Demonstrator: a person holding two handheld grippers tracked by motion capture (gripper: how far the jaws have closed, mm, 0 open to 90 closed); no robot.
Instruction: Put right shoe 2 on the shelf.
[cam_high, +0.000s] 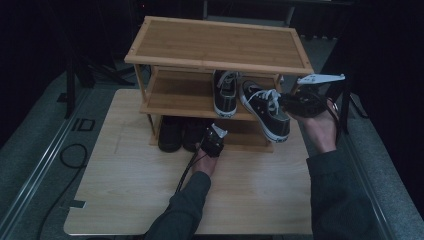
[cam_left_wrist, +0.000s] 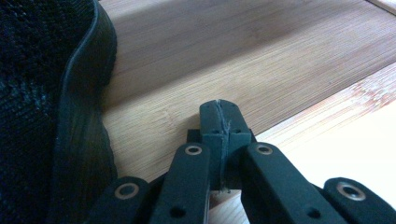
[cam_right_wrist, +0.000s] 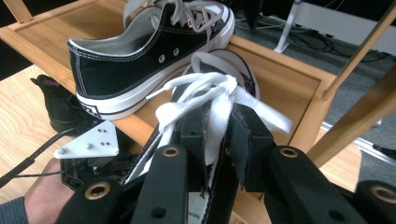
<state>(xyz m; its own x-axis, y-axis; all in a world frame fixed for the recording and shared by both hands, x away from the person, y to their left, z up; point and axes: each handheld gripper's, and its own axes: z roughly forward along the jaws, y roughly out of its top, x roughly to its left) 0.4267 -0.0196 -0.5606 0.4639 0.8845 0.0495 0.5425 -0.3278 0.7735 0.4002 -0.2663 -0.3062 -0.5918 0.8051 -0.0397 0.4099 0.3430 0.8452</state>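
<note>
A three-tier bamboo shoe rack stands on the wooden table. Two black-and-white sneakers are on its middle shelf. One sneaker lies straight; the other sneaker is slanted, with its toe out over the shelf's front edge. My right gripper is at that sneaker, its jaws slightly apart around the tongue and white laces. My left gripper is shut and empty at the bottom shelf, just right of a black shoe.
Two black shoes stand at the left of the bottom shelf. The rack's top shelf is bare. Dark floor, a rail and cables surround the table. In the right gripper view, the left gripper's grey plate sits below the shelf.
</note>
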